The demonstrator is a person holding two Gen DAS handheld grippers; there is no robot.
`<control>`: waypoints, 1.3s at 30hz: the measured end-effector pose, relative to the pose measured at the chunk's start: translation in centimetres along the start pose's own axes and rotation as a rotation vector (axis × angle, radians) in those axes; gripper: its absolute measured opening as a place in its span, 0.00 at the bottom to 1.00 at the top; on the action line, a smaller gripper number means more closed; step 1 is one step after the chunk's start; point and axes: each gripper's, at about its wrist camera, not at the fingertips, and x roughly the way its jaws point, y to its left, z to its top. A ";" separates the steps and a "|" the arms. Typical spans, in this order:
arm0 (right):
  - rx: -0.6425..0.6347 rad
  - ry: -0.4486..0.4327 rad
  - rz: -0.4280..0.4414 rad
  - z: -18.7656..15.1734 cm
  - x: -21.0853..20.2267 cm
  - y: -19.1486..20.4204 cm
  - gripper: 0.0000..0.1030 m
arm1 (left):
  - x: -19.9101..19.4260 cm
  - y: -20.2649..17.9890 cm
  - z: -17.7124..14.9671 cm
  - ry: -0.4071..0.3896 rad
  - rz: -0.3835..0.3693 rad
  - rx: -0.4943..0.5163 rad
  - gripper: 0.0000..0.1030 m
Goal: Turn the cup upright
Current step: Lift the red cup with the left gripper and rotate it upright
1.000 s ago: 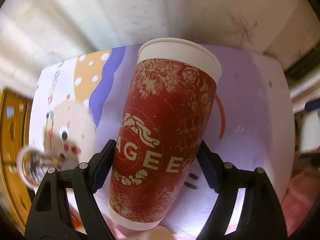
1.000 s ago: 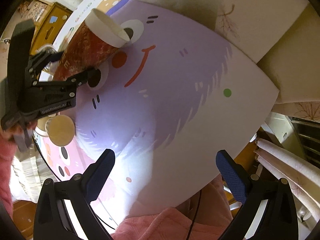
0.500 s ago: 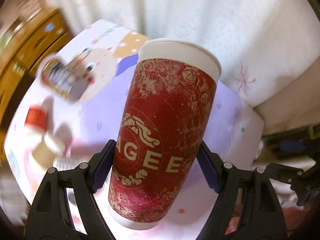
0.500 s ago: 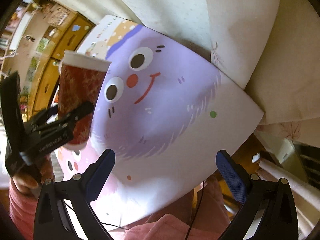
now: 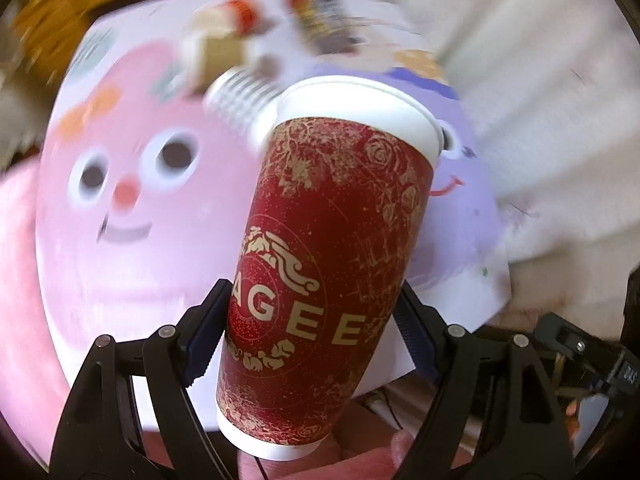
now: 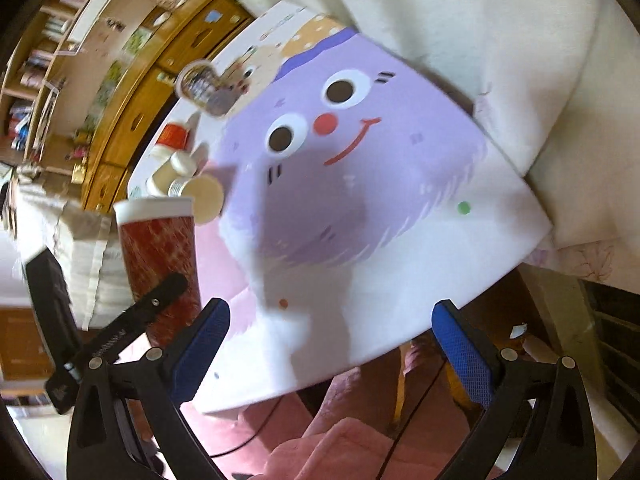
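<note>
Left gripper (image 5: 316, 316) is clamped on the red paper cup (image 5: 328, 248), its blue-padded fingers (image 5: 208, 332) pressing the lower part of the wall from both sides. From the left wrist camera the cup is held off the table, white rim uppermost and leaning slightly to the right, gold lettering facing the lens. Behind it lies a blurred mat (image 5: 152, 240) printed with a pink face and a purple one.

From the right wrist camera, the right gripper (image 6: 328, 344) stands wide apart and holds nothing, above the mat's near edge (image 6: 360, 344). At far left the cup (image 6: 160, 252) stands roughly upright in the left gripper's dark finger (image 6: 160, 296). Small paper cups (image 6: 188, 188) lie beyond it on the mat.
</note>
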 end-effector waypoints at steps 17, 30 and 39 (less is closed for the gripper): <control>-0.160 0.145 -0.013 -2.7 4.4 5.4 0.99 | 4.5 7.2 -6.6 0.016 -0.105 -0.370 0.76; -0.094 0.152 -0.021 0.0 6.5 4.7 0.99 | 5.3 3.5 -5.9 -0.026 -0.122 -0.253 0.76; -0.061 0.144 -0.019 0.8 7.0 3.7 0.99 | 5.9 4.1 -5.6 0.009 -0.101 -0.300 0.76</control>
